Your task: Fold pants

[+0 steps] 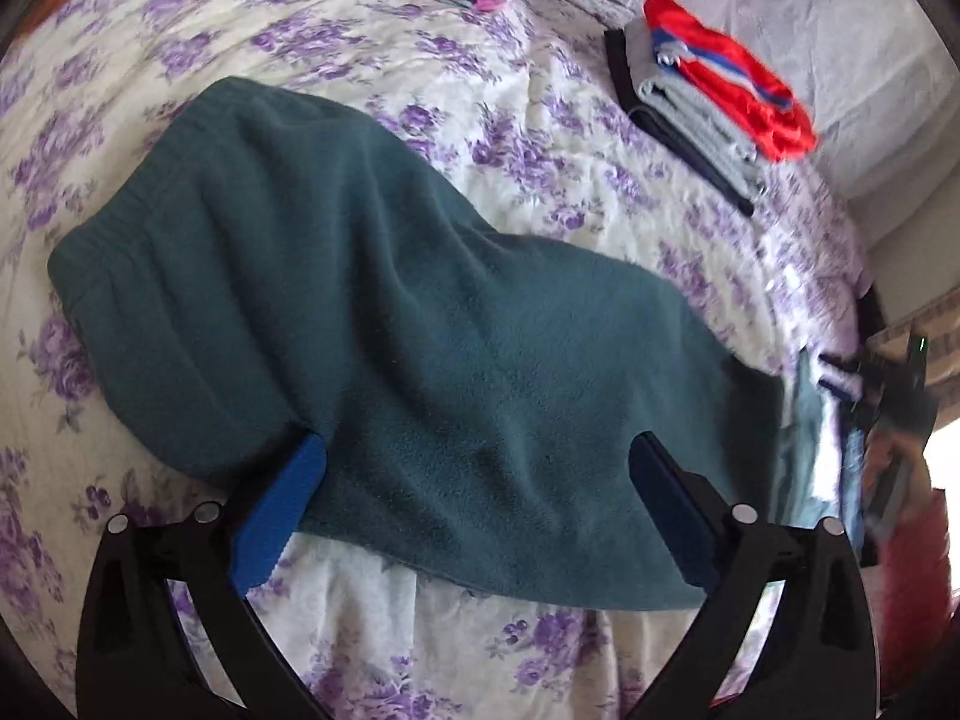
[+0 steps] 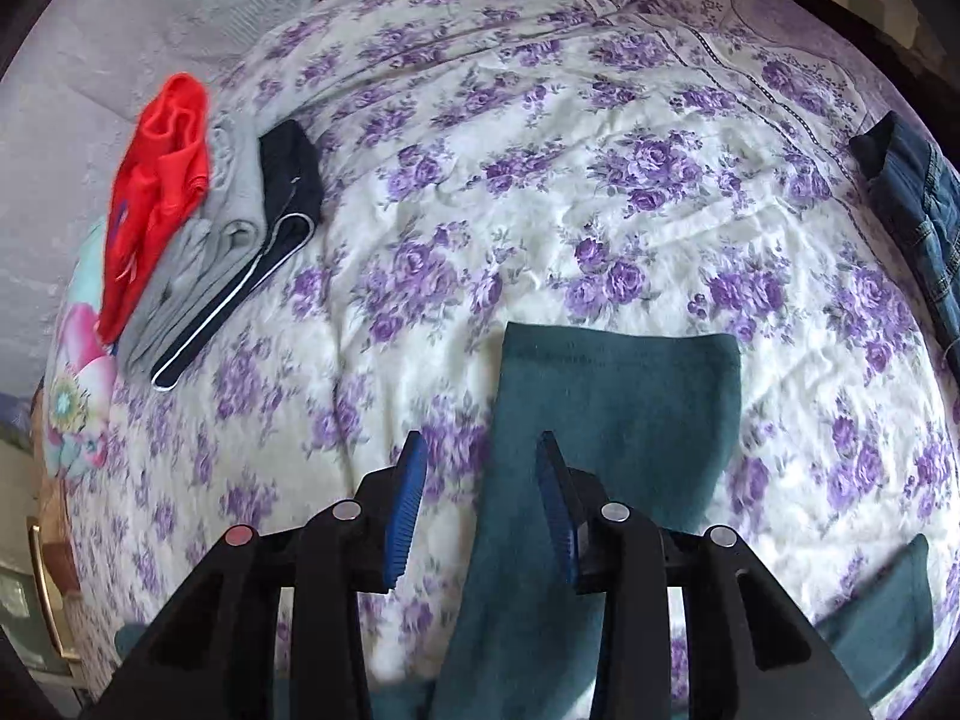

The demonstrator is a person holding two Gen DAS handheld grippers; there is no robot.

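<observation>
Floral bedspread (image 2: 540,180) bears teal pants (image 1: 390,312) beneath both released tongs (image 1: 477,504) (image 2: 483,510).

Teal pants (image 1: 384,312), purple-flowered white bedspread (image 2: 540,192)

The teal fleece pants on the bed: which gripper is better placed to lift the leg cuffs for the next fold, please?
Probably the right gripper: it hovers open over the teal fleece pants, the leg cuff just ahead. The left gripper, open, faces the waistband end.

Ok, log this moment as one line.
left gripper: open above green pants | right gripper: open, empty | pants flat on bedspread
</observation>
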